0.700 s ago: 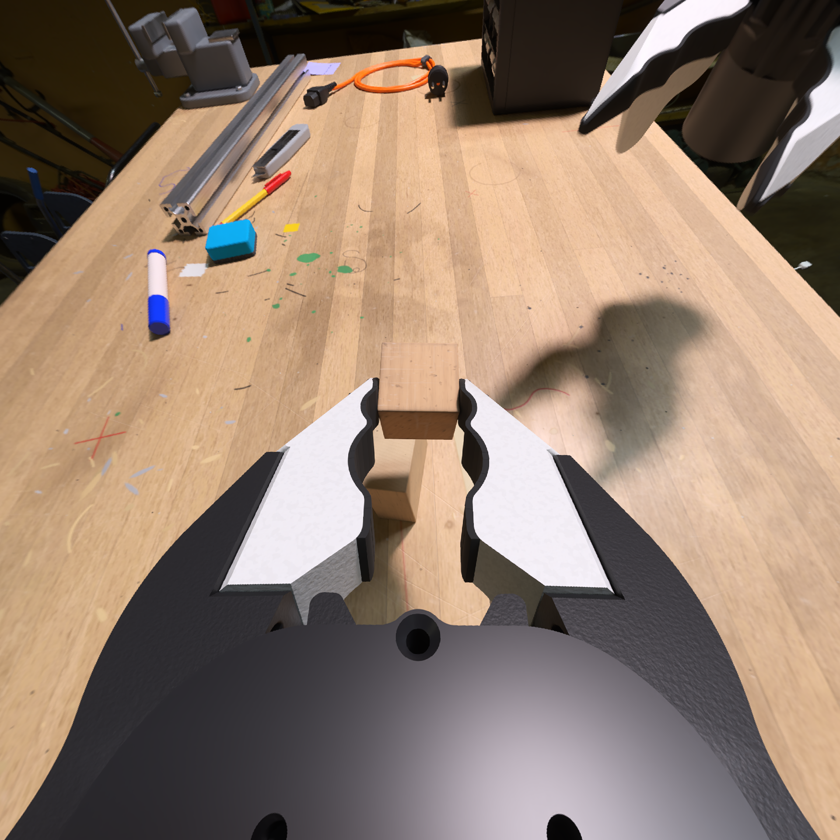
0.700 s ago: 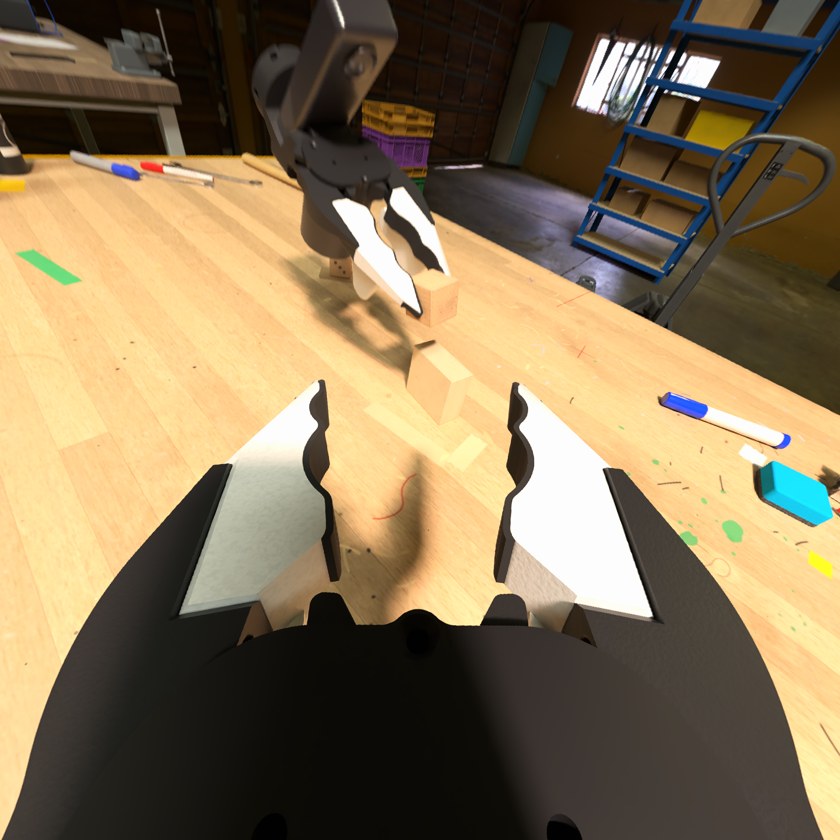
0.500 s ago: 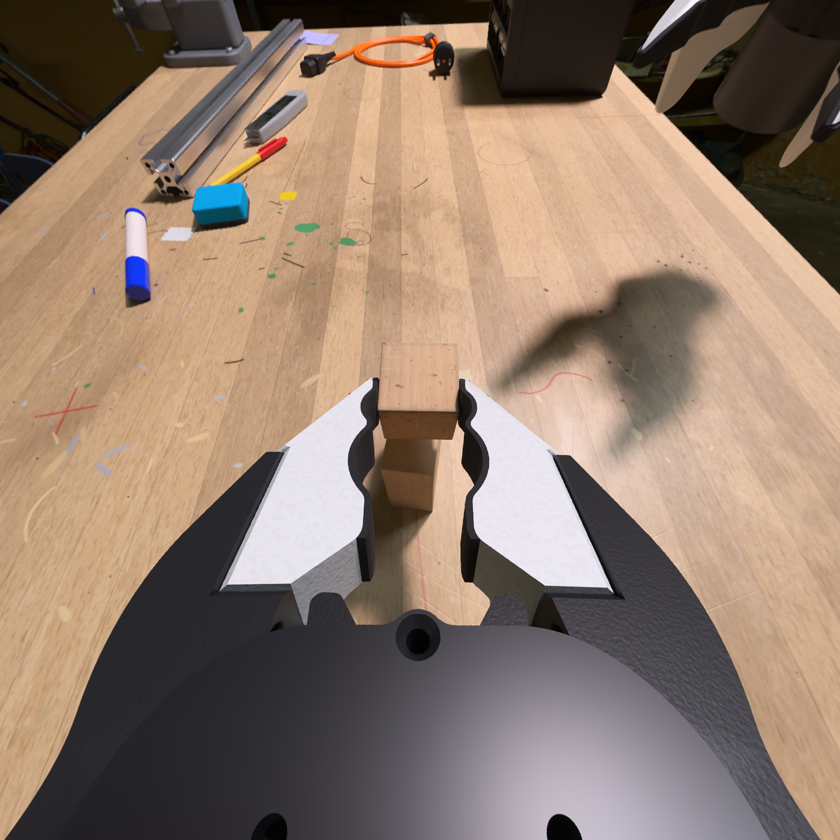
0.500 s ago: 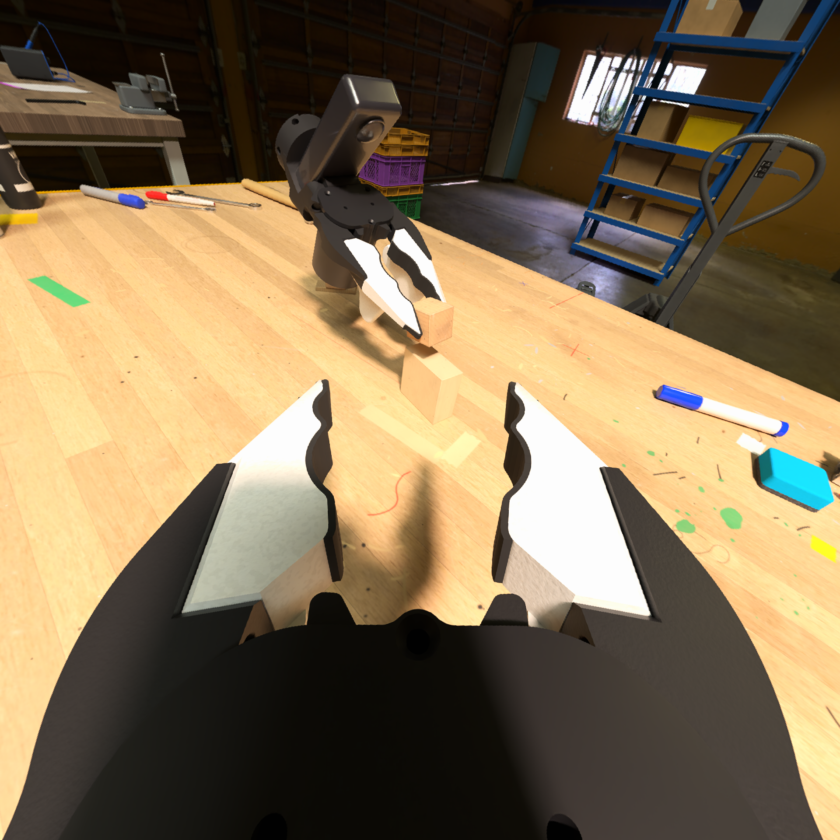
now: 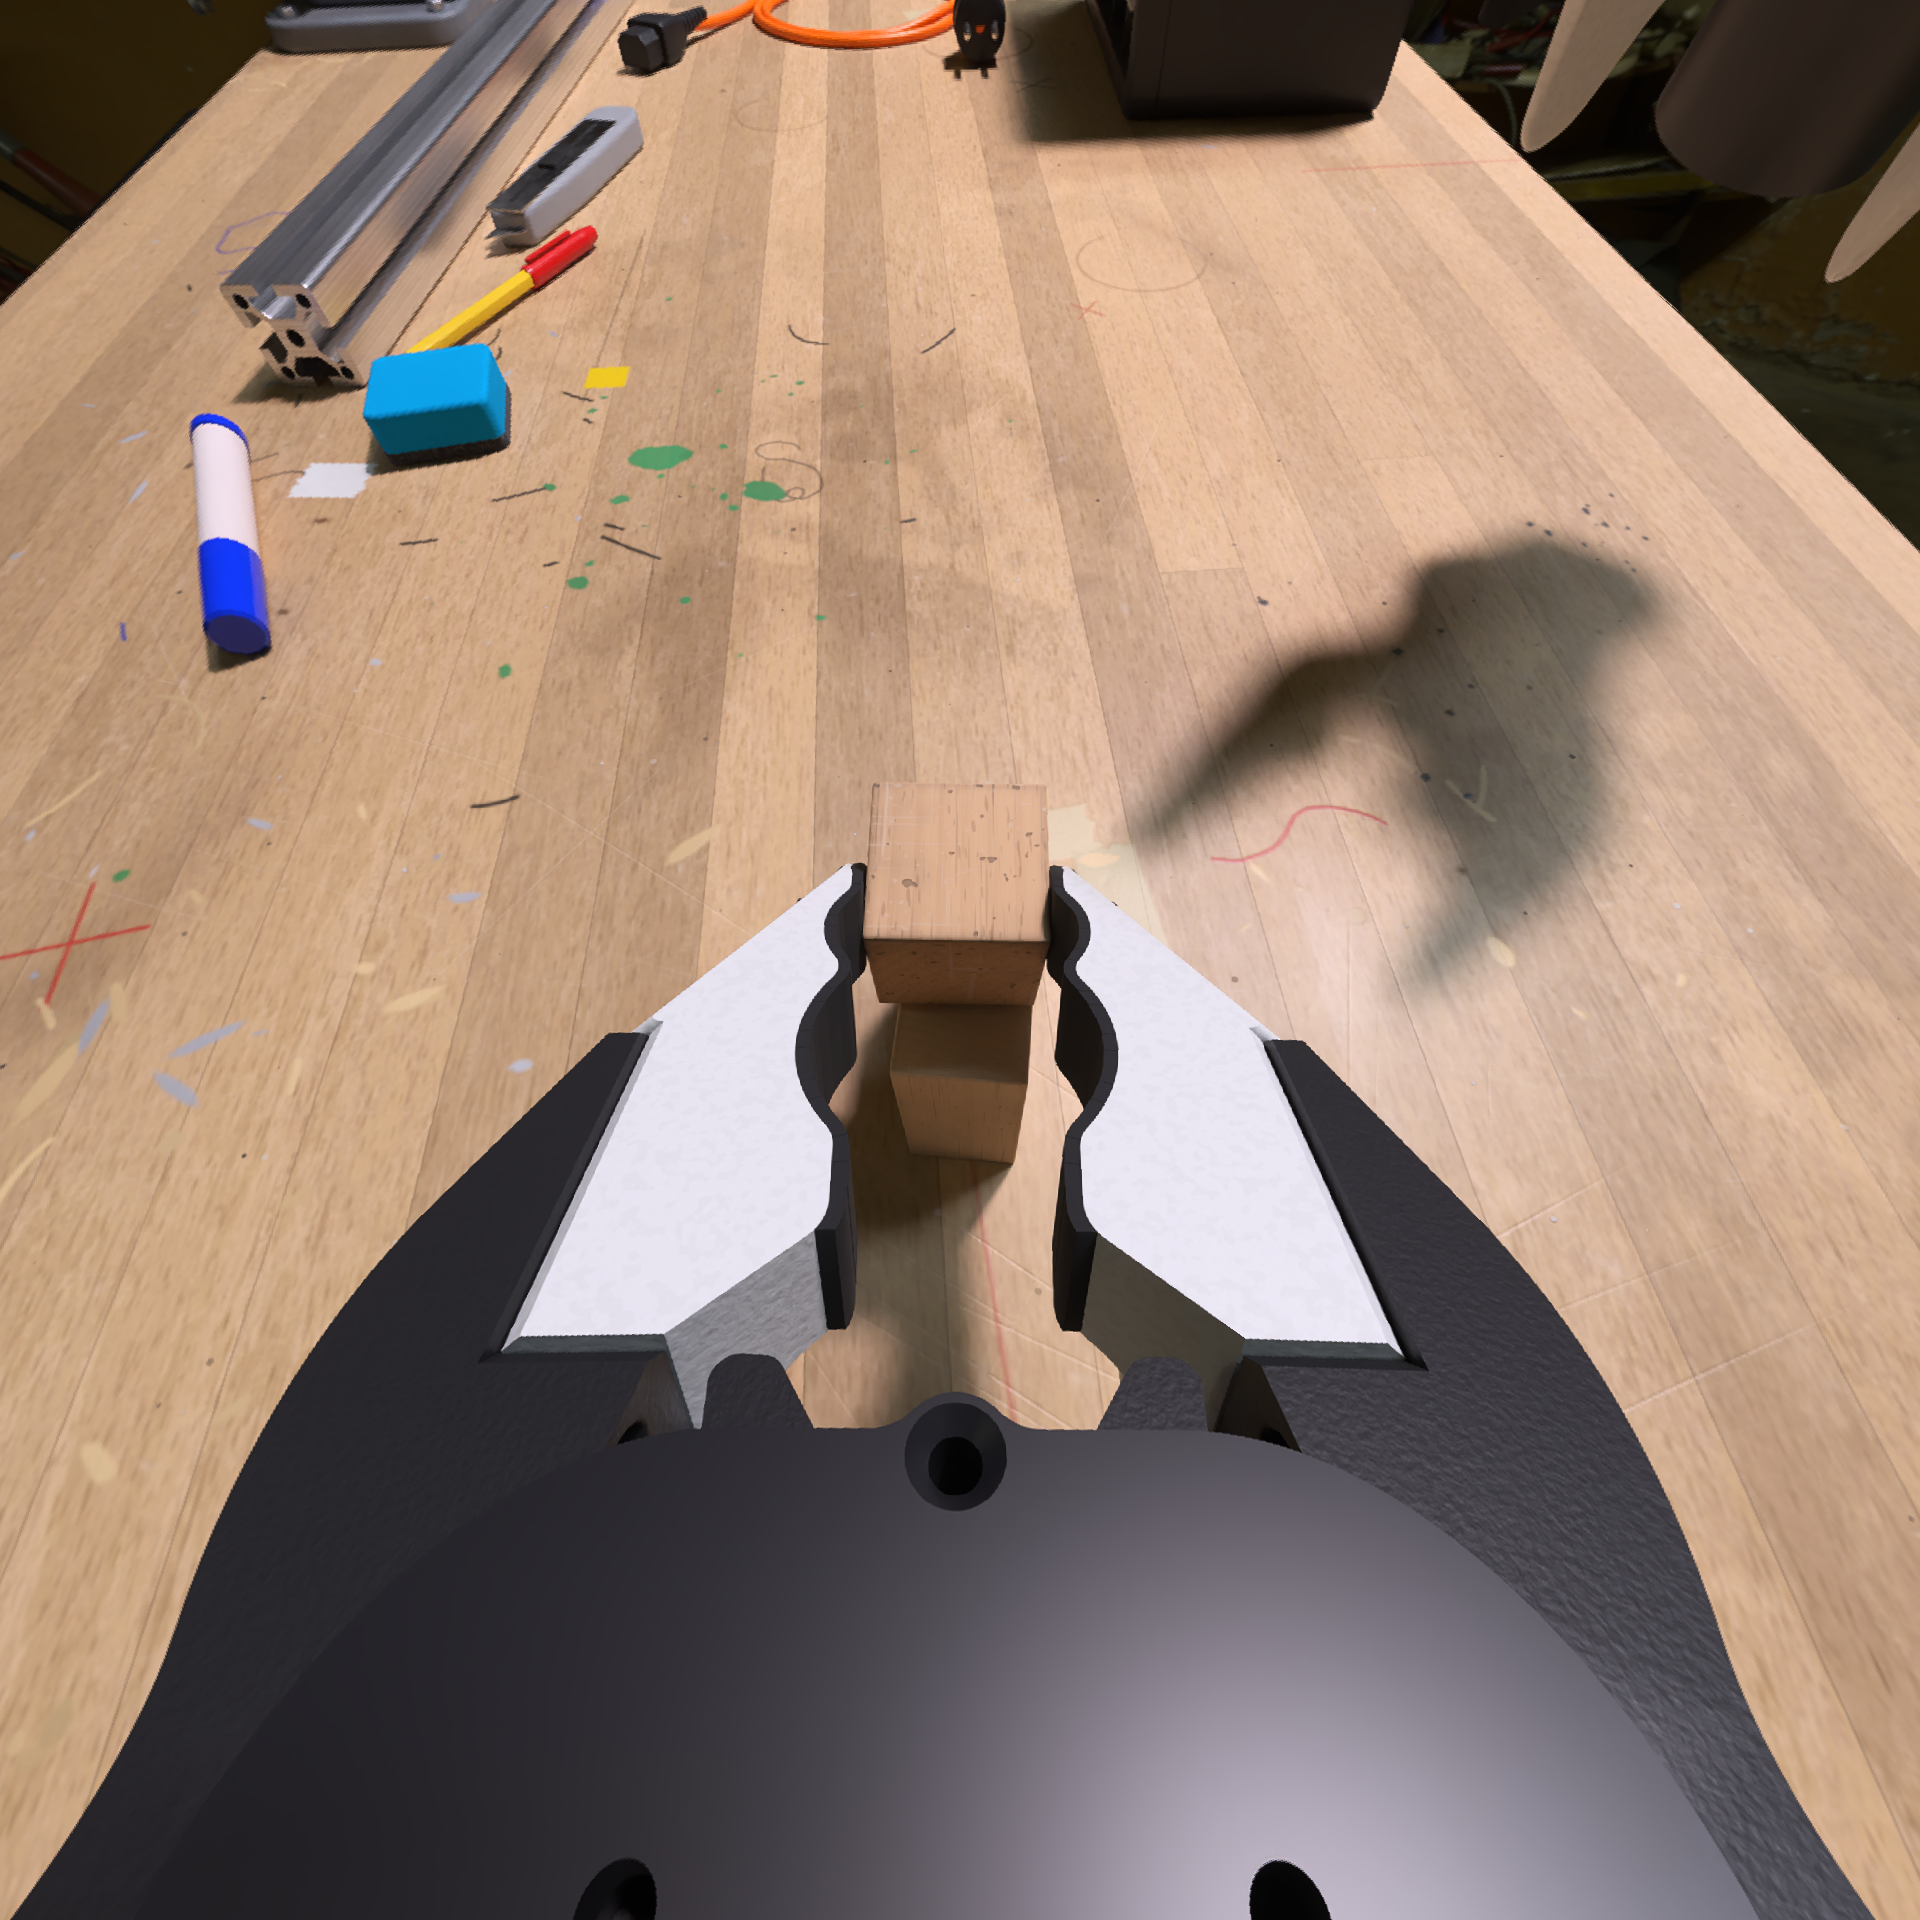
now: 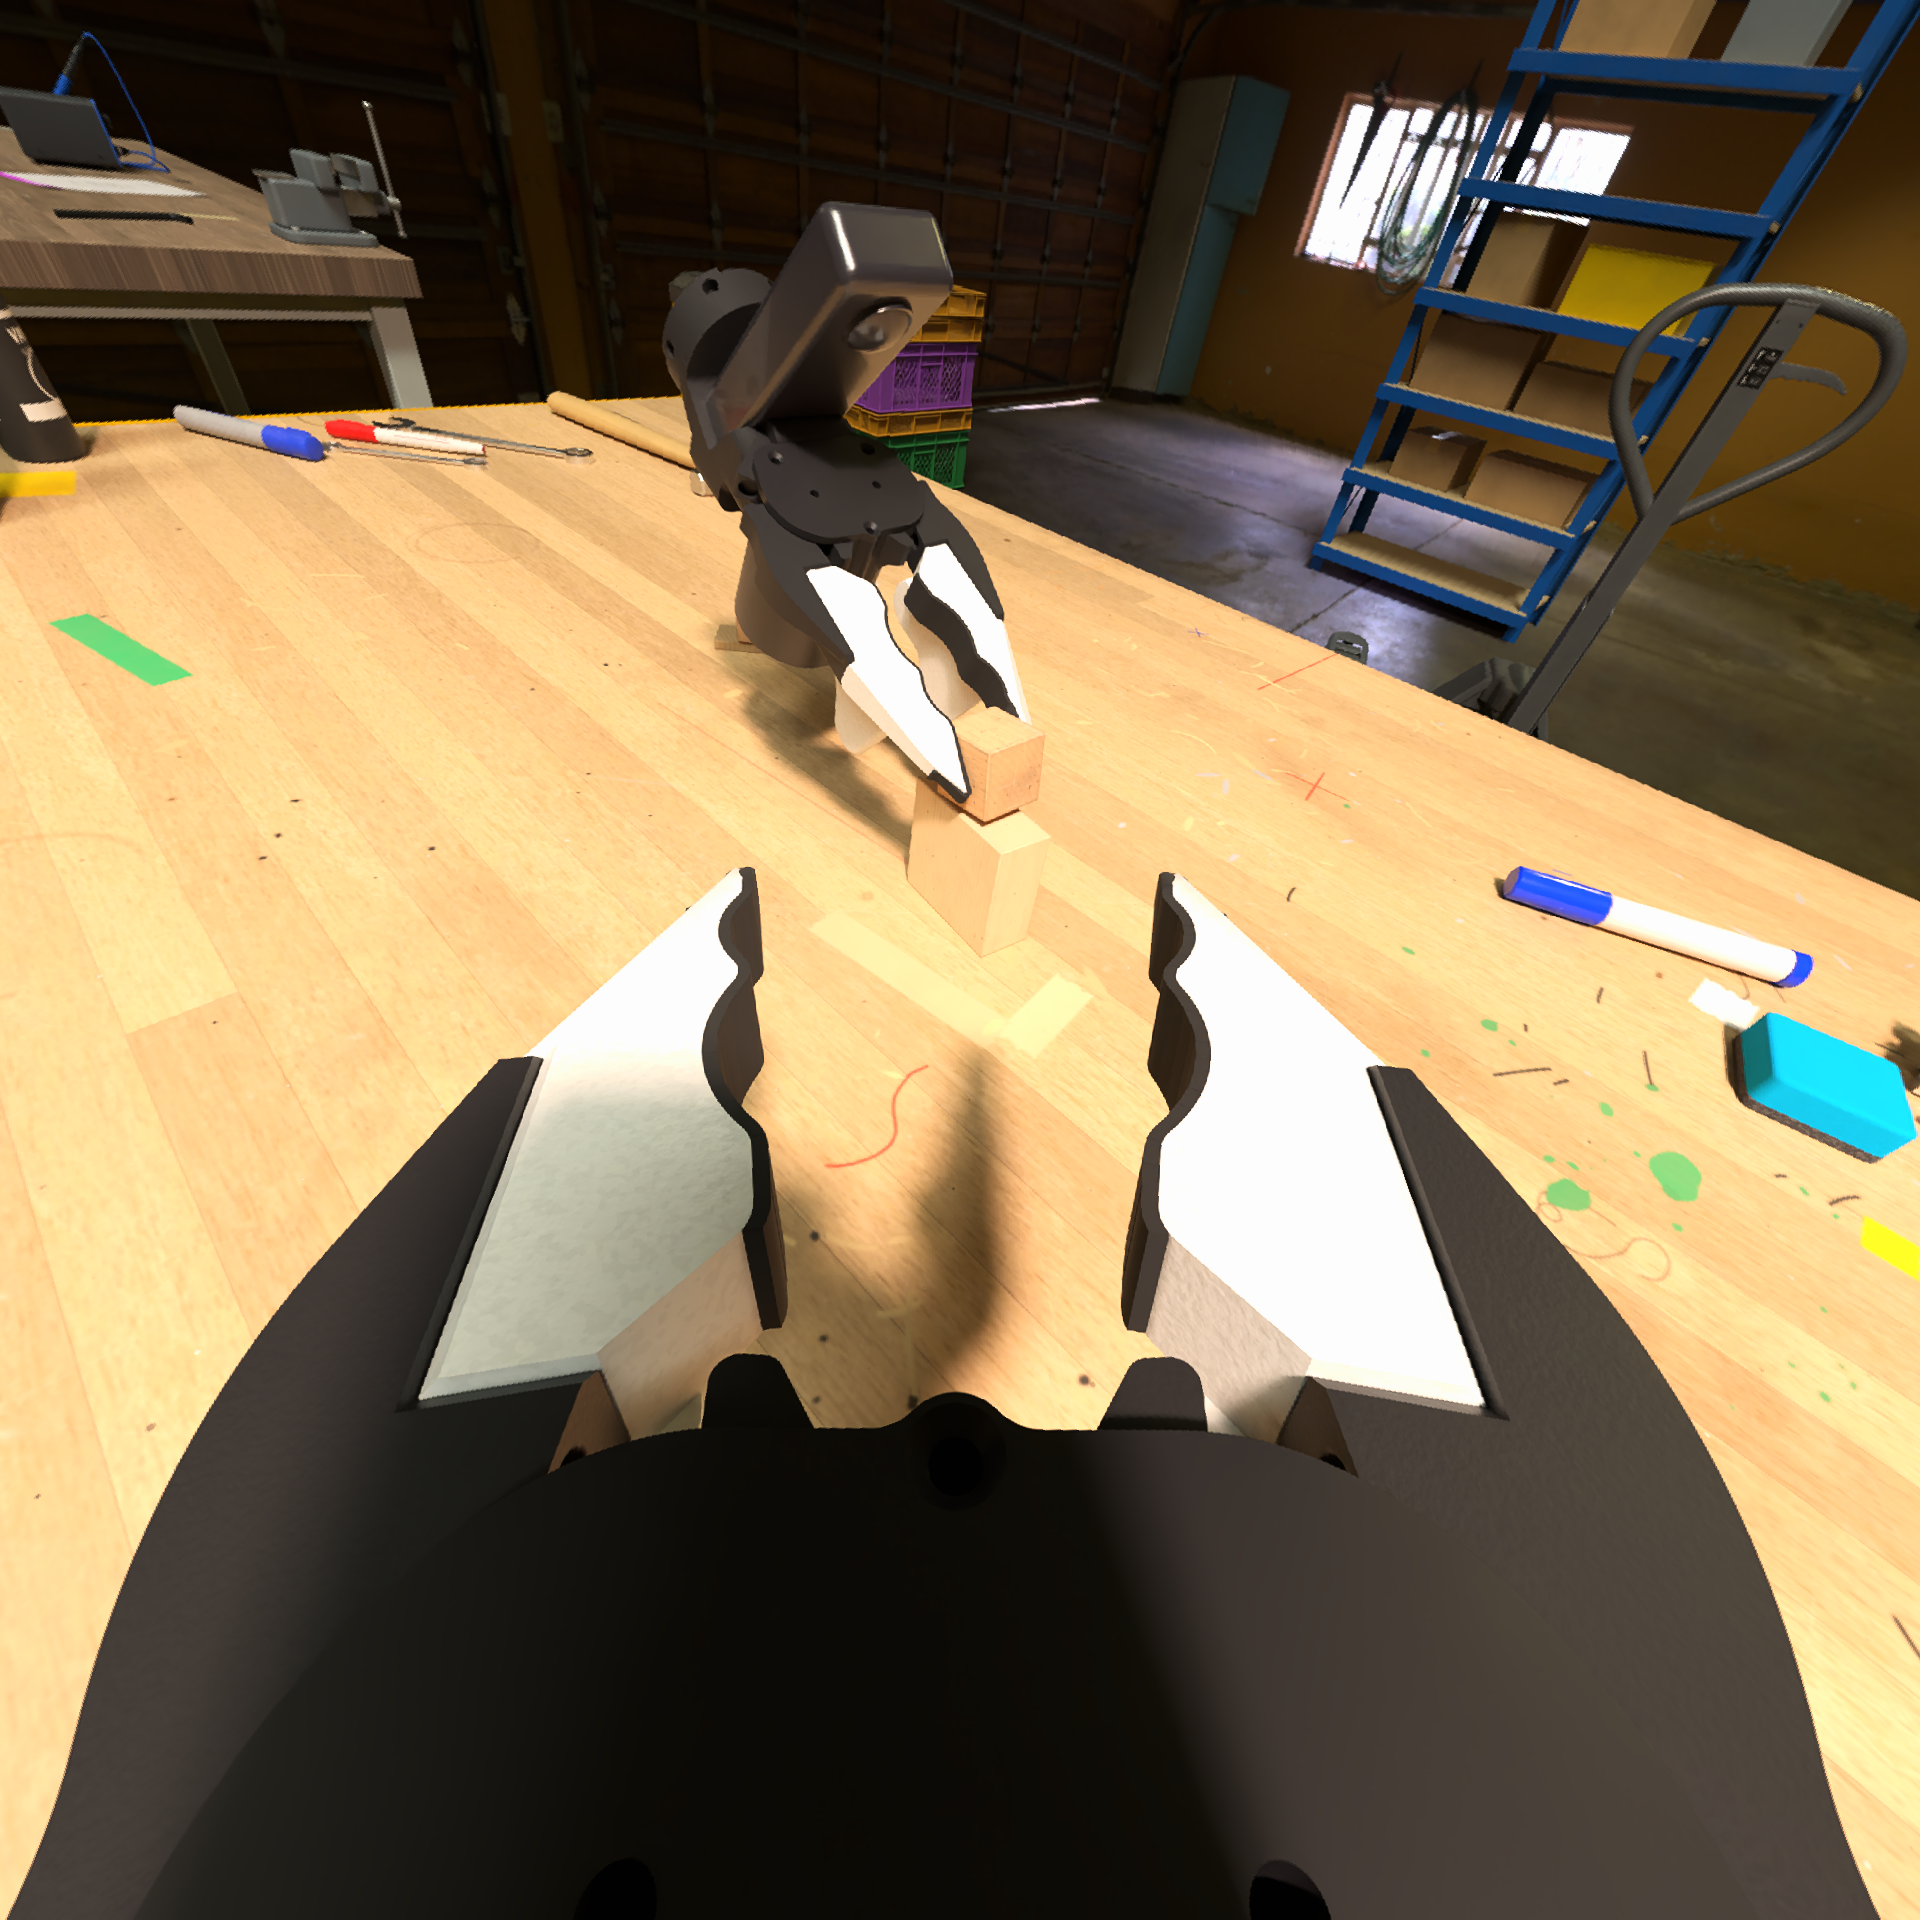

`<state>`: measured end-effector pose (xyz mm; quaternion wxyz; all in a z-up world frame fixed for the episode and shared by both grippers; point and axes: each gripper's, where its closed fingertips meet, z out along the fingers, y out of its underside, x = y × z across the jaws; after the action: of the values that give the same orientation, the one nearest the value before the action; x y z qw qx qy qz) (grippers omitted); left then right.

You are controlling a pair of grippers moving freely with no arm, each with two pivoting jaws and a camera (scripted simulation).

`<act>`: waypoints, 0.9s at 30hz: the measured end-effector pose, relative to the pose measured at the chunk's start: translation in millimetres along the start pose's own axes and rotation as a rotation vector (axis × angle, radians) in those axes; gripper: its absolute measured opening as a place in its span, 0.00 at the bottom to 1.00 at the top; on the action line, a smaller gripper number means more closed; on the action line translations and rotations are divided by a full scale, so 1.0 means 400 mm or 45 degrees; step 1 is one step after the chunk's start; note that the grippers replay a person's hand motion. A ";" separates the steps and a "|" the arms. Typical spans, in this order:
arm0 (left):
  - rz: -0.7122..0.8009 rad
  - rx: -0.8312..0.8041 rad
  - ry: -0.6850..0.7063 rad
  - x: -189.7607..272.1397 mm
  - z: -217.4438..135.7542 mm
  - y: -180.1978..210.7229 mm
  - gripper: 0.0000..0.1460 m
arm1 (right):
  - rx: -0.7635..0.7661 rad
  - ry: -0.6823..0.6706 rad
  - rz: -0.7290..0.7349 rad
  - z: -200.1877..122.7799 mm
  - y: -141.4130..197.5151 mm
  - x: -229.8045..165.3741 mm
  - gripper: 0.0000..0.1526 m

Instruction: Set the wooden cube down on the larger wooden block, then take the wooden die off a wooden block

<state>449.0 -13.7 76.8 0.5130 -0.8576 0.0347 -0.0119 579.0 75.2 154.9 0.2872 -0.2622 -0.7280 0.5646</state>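
My left gripper point(image 5: 956, 883) is shut on the wooden cube point(image 5: 956, 894). It holds the cube right over the top of the larger wooden block point(image 5: 961, 1091), which stands upright on the bench. In the right wrist view the cube point(image 6: 1003, 764) sits at the block's point(image 6: 977, 883) top face, touching or nearly so. The left gripper point(image 6: 961, 764) slants down onto it. My right gripper point(image 6: 954, 883) is open and empty, a little short of the block and above the bench. A sliver of pale wood point(image 6: 732, 636) shows behind the left gripper, mostly hidden.
On the bench's left side lie a blue marker point(image 5: 229, 530), a cyan eraser point(image 5: 436, 400), an aluminium rail point(image 5: 395, 197), a red-yellow pen point(image 5: 509, 286) and a grey knife point(image 5: 566, 171). A dark box point(image 5: 1247, 52) stands at the far end. The bench edge runs along the right.
My left gripper has come down with the cube, closing the gap to the block's top. My right gripper has drawn back from the block, still open.
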 end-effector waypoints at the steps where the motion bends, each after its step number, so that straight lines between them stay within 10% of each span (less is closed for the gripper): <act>1: 0.003 0.000 0.004 0.000 0.002 -0.001 0.23 | 0.002 -0.002 0.000 0.001 -0.001 -0.001 0.50; 27: 0.092 -0.031 0.070 0.006 0.008 0.001 0.23 | -0.022 -0.027 -0.004 0.010 0.009 -0.012 0.49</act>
<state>451.5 -11.2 75.0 0.5016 -0.8613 0.0797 -0.0166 579.8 70.1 149.9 0.2781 -0.2573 -0.7364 0.5605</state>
